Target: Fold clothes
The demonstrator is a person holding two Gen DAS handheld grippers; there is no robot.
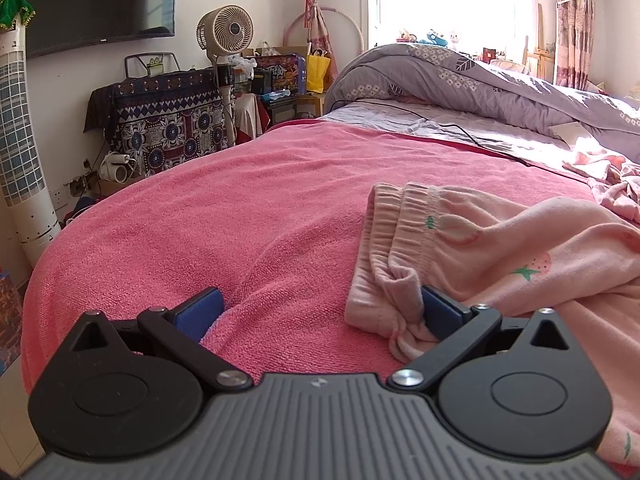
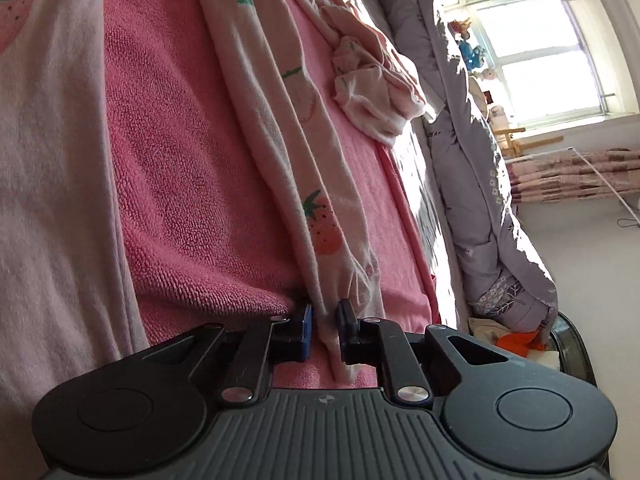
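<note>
Soft, light pink strawberry-print cotton pajama pants (image 1: 500,248) lying on fuzzy pink towel (image 1: 224,200). Left gripper (image 1: 320,312) gaping wide, waistband touching one pad. Right gripper (image 2: 325,320) pinching thin leg hem; floppy, best gripping edges.

Bed (image 1: 400,116) covered by pink terry towel (image 1: 240,208). On the towel: pale pink strawberry-print pants (image 1: 500,248), waistband toward the middle, one leg stretched along the towel in the right wrist view. Crumpled pink garment (image 2: 372,88) at towel's far edge. Grey floral quilt (image 1: 460,76) bunched behind; thin black cable (image 1: 460,130) across the sheet.
</note>
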